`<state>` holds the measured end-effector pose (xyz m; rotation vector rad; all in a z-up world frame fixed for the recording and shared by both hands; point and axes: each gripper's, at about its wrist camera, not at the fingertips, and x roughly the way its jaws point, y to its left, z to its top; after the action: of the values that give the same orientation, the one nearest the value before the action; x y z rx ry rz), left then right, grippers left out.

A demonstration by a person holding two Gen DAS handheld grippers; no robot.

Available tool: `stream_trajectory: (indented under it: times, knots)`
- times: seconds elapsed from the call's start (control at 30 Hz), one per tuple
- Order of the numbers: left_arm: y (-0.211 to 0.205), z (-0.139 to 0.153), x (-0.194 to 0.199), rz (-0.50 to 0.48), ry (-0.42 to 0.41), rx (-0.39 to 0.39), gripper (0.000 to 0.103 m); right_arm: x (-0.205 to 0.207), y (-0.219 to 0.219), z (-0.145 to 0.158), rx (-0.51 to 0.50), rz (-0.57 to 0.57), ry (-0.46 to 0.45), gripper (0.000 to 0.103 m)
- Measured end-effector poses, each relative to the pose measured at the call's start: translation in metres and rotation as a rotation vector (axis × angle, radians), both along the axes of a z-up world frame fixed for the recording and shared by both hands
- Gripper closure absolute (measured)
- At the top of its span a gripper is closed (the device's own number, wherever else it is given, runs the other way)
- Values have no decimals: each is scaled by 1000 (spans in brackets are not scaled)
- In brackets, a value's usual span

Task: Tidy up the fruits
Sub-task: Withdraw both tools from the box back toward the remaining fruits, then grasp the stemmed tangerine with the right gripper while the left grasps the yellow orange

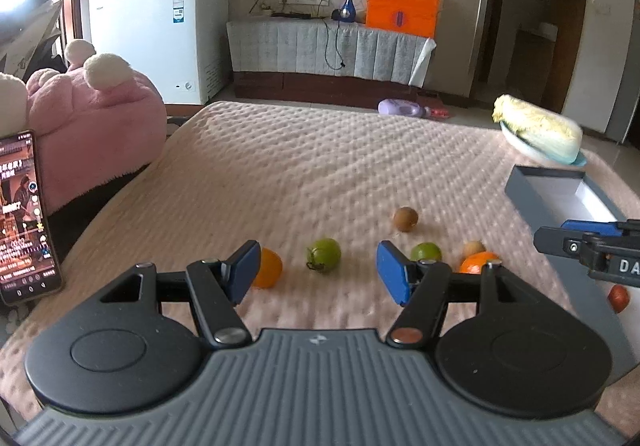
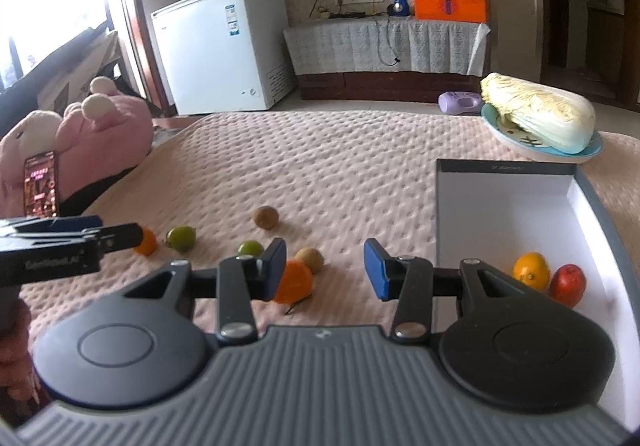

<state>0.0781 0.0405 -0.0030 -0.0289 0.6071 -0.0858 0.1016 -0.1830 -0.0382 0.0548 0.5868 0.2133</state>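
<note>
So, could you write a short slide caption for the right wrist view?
Open right gripper above a bedspread with scattered fruit, beside a box holding two.

Cabbage (image 2: 538,116) on plate (image 2: 502,136), phone (image 1: 24,218), pink plush (image 1: 96,118), freezer (image 1: 160,34).

bedspread (image 2: 320,166): pale pink, quilted dimple pattern
left claw (image 1: 318,272): blue pads, black arms, grey ribbed body
right claw (image 2: 325,268): same blue pads, black arms, grey ribbed body
box (image 2: 500,206): dark grey rim, white inside
fruit in box: one yellow-orange (image 2: 531,271), one red (image 2: 567,285)
loose fruit: two orange (image 1: 267,268) (image 1: 476,262), two green (image 1: 324,254) (image 1: 426,251), two brown (image 1: 405,218) (image 1: 474,247)
cabbage (image 2: 538,118): pale yellow-green leaves, white base
plate (image 2: 516,138): light blue rim, white centre with dark marks
plush toy (image 1: 96,118): pink, cream ears
freezer (image 1: 160,34): white
bag (image 1: 404,0): bright orange
</note>
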Motion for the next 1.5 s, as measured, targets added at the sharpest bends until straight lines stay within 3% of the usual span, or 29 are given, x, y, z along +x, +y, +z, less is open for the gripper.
stream_trajectory:
  times: [0.2, 0.37, 1.2, 1.5]
  knots:
    - [15, -4, 11, 39, 24, -9, 33, 3, 13, -4, -22, 53, 10, 58]
    - [24, -16, 29, 64, 24, 60, 33, 4, 16, -7, -28, 64, 23, 57]
    - [24, -46, 56, 24, 95, -3, 37, 28, 48, -39, -133, 59, 83, 54]
    - [26, -46, 55, 17, 92, -25, 38, 32, 47, -42, -131, 46, 102, 62]
